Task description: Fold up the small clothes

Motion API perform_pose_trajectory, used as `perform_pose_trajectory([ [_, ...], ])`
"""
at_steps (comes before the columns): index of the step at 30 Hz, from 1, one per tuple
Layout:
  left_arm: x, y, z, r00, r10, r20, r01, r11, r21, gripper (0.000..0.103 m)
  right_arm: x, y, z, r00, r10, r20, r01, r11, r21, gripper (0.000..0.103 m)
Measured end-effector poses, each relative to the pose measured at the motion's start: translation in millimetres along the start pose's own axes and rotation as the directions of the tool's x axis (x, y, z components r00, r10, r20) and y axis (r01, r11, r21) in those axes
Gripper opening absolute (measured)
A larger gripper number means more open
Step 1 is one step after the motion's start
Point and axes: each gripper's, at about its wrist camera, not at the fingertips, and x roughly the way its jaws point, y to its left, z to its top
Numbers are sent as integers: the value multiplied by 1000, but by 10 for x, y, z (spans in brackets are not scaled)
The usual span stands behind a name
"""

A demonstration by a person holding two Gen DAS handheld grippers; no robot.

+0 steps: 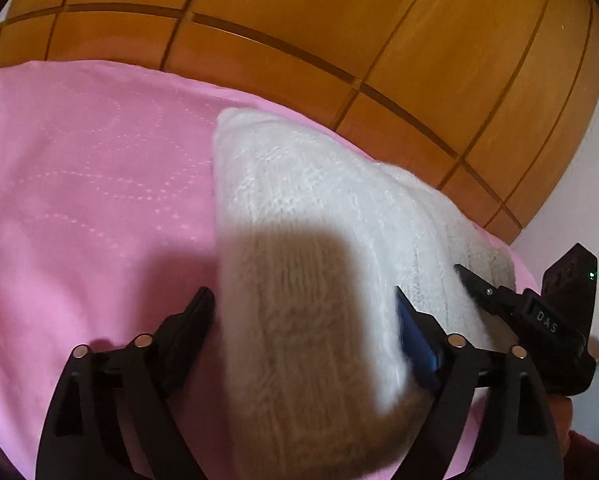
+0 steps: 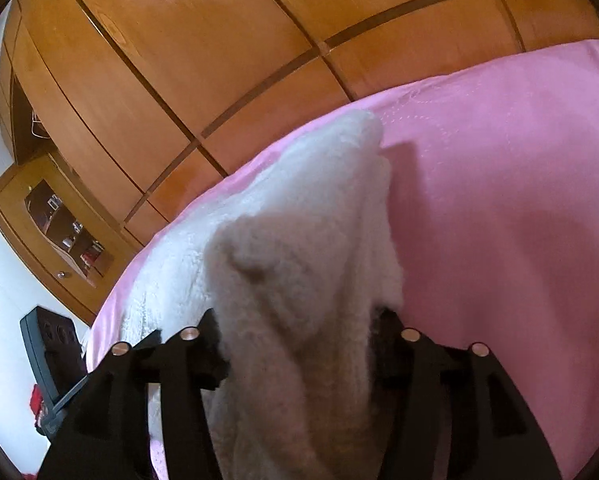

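A white fluffy knit garment lies folded in a long strip on the pink bedspread. My left gripper straddles its near end with jaws wide. The cloth lies between the fingers, and the left finger stands just clear of the cloth's edge. In the right wrist view the same garment bunches up between the fingers of my right gripper, whose jaws stand apart around the heap. The right gripper's body shows at the garment's far side in the left wrist view. The cloth under both grippers is in shadow.
A wooden wardrobe runs along the far side of the bed, and its panels fill the upper right wrist view. A corner cabinet with a glass door and a white wall stand at the left. The pink bedspread spreads out to the right.
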Motion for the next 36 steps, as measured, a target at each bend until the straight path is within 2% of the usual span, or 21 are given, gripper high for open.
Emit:
perform_pose_trajectory([
  [3,-15,-81,-45,999,44,6,-44,998,46,92,4,44,-42,1000,-22,3,22,999,-28,57],
  [7,-71,-99,-78,997,82,2,-82,996,41,98,-51,49,-78,999,-34,10,34,999,-33,62],
  [10,-138,-167,-163,993,118,0,-118,992,55,99,-77,76,-77,998,-66,13,67,996,-52,67],
  [15,-317,-184,-239,991,131,-34,-129,990,50,99,-171,158,-181,989,-145,39,148,987,-66,88],
  [20,-503,-179,-257,983,174,-66,-171,984,48,99,-335,298,-445,974,-216,60,222,967,-123,98],
  [23,-604,-215,-288,966,247,-77,-241,967,78,99,-443,401,-570,969,-243,55,248,955,-160,101],
  [26,-717,-286,-373,942,331,-60,-321,937,139,99,-538,463,-623,960,-278,19,276,943,-187,101],
  [28,-816,-342,-436,927,373,-28,-362,915,179,99,-605,476,-636,956,-292,-10,286,942,-177,101],
  [31,-979,-441,-467,921,389,34,-388,901,194,99,-744,468,-640,952,-306,-11,301,943,-140,101],
  [33,-1081,-541,-451,912,404,78,-411,883,227,99,-839,470,-632,951,-310,-1,308,943,-123,101],
  [36,-1247,-670,-454,886,439,150,-464,844,268,99,-980,537,-617,944,-329,30,330,934,-136,101],
])
